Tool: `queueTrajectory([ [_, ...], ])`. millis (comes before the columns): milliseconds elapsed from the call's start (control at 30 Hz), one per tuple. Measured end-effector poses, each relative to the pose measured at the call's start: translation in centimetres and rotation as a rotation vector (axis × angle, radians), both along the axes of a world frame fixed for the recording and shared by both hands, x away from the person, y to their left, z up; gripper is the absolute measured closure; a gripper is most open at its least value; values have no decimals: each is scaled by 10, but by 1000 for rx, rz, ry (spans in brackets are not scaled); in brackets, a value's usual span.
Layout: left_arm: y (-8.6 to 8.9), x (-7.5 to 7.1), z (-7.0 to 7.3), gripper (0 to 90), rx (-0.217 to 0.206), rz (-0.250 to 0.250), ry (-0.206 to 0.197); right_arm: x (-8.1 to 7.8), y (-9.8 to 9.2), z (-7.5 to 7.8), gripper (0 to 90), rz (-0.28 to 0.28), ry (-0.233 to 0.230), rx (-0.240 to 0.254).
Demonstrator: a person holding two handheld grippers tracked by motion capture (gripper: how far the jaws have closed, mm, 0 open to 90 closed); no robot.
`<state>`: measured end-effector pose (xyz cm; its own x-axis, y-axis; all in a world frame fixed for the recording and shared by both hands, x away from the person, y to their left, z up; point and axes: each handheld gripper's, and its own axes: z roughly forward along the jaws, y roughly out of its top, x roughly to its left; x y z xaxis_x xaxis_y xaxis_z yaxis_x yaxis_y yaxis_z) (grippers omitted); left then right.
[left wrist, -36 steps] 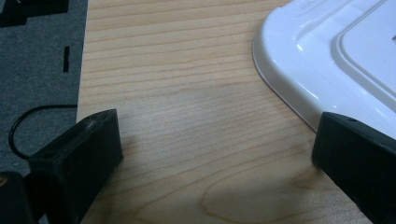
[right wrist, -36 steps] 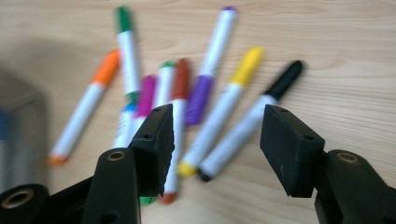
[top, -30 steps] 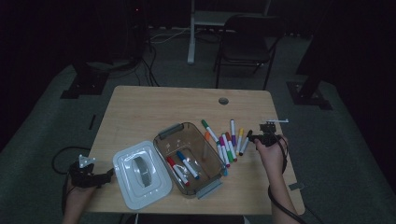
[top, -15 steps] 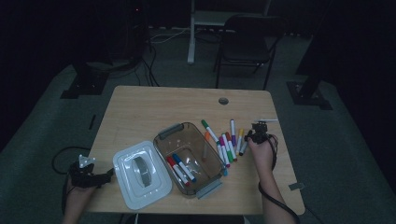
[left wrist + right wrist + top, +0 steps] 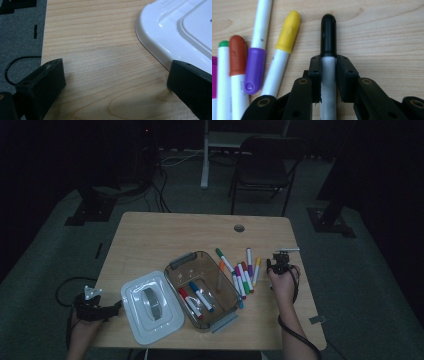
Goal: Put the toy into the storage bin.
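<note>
The black-capped marker (image 5: 328, 62) lies flat on the counter (image 5: 150, 235), its long axis running straight along my right gripper (image 5: 328, 75), cap toward 12 o'clock, and the jaws have just been closing and now clamp its white barrel. The clear bin (image 5: 226, 314) sits at about 9 o'clock from it, past the yellow marker (image 5: 284, 47) and purple marker (image 5: 257, 62). My left gripper (image 5: 112, 82) rests with jaws apart by the white lid (image 5: 175, 32), much farther off.

No lettering, brand, number or sign can be read anywhere; the white barrel of the purple-capped marker (image 5: 259, 35) left of the right claw (image 5: 328, 75) bears only illegible specks.
</note>
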<state>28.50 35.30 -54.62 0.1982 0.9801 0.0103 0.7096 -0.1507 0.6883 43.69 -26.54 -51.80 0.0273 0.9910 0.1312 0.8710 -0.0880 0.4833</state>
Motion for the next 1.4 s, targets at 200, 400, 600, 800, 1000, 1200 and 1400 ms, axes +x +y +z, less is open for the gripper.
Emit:
queueTrajectory([
  [200,0,0,0,22,0,0,0,-1,-4,2,771,-11,11,29],
  [400,0,0,0,22,0,0,0,-10,-11,18,771,9,-14,80],
  [600,0,0,0,22,0,0,0,-25,-10,45,771,53,-71,105],
  [800,0,0,0,22,0,0,0,-38,10,78,771,136,-134,145],
  [1000,0,0,0,22,0,0,0,-51,45,113,771,256,-213,199],
  [1200,0,0,0,22,0,0,0,-62,91,133,771,398,-227,264],
  [1400,0,0,0,22,1,0,-1,-71,133,144,772,511,-228,293],
])
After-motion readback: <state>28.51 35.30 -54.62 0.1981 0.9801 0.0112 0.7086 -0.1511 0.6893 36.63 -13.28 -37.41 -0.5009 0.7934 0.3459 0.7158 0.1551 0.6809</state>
